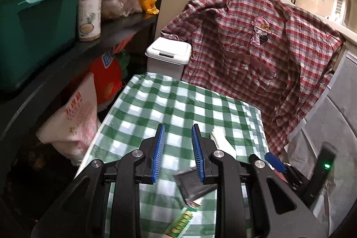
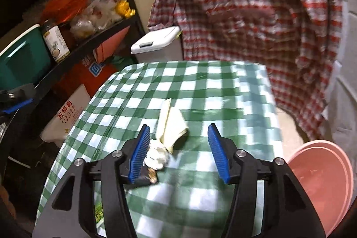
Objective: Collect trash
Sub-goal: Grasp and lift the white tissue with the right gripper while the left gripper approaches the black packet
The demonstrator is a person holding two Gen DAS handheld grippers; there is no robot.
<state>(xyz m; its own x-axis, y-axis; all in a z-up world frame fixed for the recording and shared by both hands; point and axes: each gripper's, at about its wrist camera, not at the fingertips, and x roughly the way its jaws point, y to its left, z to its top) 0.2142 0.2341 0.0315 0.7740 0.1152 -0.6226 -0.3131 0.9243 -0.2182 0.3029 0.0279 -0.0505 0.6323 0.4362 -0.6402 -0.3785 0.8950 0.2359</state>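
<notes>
A green-and-white checked table (image 1: 178, 104) (image 2: 200, 86) carries the trash. In the right wrist view a pale yellow folded wrapper (image 2: 171, 126) and a crumpled white tissue (image 2: 156, 155) lie between and just left of my open right gripper (image 2: 179, 133), with a dark scrap (image 2: 148, 175) by the left finger. In the left wrist view my open, empty left gripper (image 1: 177, 133) hovers over the cloth; a dark grey packet (image 1: 191, 184), a green-striped wrapper (image 1: 180, 220) and the white wrapper (image 1: 221, 139) lie near its right finger. A white lidded bin (image 1: 168, 52) (image 2: 156, 39) stands behind the table.
A black shelf unit (image 1: 125, 23) on the left holds a teal box (image 1: 33, 37), a jar (image 1: 90, 10) and bags. A red plaid shirt (image 1: 256, 48) hangs behind the table. A pink basin (image 2: 321, 182) sits at the right. A white sack (image 1: 71, 119) leans by the table.
</notes>
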